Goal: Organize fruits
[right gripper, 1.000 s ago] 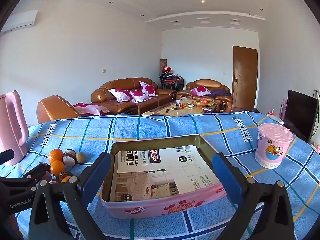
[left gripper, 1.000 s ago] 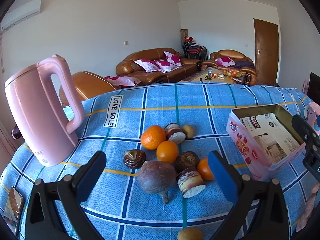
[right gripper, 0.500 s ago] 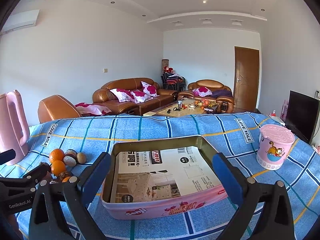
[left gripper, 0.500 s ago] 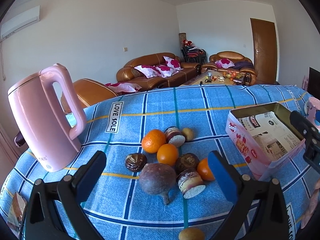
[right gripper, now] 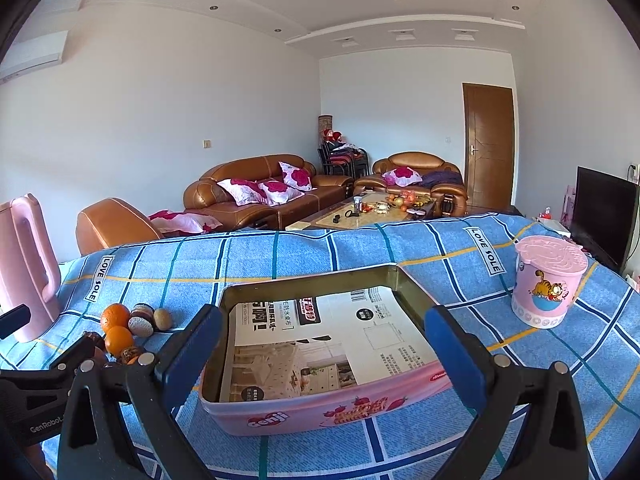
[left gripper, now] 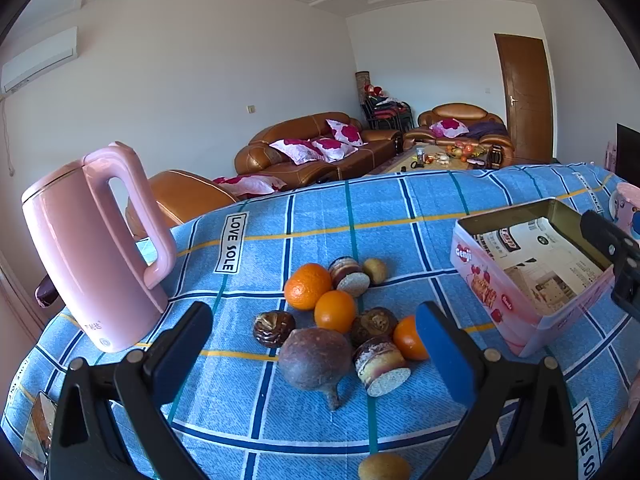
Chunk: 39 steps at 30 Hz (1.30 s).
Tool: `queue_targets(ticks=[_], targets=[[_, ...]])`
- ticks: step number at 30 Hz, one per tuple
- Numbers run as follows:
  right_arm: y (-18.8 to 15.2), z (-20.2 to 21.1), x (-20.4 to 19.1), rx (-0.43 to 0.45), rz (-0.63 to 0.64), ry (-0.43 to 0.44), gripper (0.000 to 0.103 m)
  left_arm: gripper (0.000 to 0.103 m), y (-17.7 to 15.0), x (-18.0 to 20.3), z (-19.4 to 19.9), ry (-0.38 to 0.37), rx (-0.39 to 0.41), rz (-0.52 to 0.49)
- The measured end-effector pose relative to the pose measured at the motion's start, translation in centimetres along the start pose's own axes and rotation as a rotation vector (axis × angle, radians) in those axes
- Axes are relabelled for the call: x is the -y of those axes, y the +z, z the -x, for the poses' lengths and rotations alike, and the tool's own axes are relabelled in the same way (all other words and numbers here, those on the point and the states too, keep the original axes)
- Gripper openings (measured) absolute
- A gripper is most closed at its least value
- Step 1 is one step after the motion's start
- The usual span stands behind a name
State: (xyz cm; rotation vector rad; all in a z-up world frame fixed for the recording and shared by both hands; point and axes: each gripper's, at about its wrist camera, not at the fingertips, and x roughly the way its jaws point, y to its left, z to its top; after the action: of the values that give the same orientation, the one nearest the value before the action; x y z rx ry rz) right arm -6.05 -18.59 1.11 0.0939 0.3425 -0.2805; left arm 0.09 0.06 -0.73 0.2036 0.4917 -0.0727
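A blue checked table [left gripper: 400, 208] carries a pink kettle [left gripper: 92, 256] at left, a pink tin [right gripper: 320, 360] and a pink cup [right gripper: 548, 280] at right. Between kettle and tin lies the fruit pile: three oranges [left gripper: 335, 311], one dark purple fruit [left gripper: 314, 358], two kiwis [left gripper: 375, 270]. The left hand-held gripper [left gripper: 316, 356] hovers spread wide over the pile, holding nothing; the right hand-held gripper [right gripper: 324, 356] gapes empty over the tin.

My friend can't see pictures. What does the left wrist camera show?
An open left gripper hovers over a pile of fruit on a blue checked tablecloth, its jaws wide apart and holding nothing. A pink kettle stands left; a pink tin lined with paper sits right.
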Motion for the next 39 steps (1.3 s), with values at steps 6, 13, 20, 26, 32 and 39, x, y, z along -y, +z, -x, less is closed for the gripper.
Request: queue_targets(ticks=[6, 13, 20, 26, 32, 39], targets=[[-0.11, -0.03, 0.03, -0.006, -0.001, 0.0, 0.102, 0.103, -0.05, 0.12, 0.02, 0.0, -0.001, 0.0], [-0.18, 0.03, 0.0, -0.008, -0.001, 0.003, 0.102, 0.103, -0.07, 0.16, 0.03, 0.0, -0.004, -0.006], [-0.16, 0.14, -0.09, -0.008, -0.001, 0.004, 0.102, 0.103, -0.07, 0.13, 0.04, 0.0, -0.004, -0.004], [-0.17, 0.15, -0.09, -0.008, 0.0, 0.005, 0.102, 0.103, -0.08, 0.13, 0.06, 0.0, -0.005, -0.007], [-0.15, 0.17, -0.09, -0.007, -0.001, 0.005, 0.102, 0.103, -0.08, 0.09, 0.05, 0.001, -0.005, -0.006], [-0.11, 0.19, -0.23, -0.008, 0.005, 0.01, 0.102, 0.103, -0.07, 0.03, 0.02, 0.002, -0.007, -0.006]])
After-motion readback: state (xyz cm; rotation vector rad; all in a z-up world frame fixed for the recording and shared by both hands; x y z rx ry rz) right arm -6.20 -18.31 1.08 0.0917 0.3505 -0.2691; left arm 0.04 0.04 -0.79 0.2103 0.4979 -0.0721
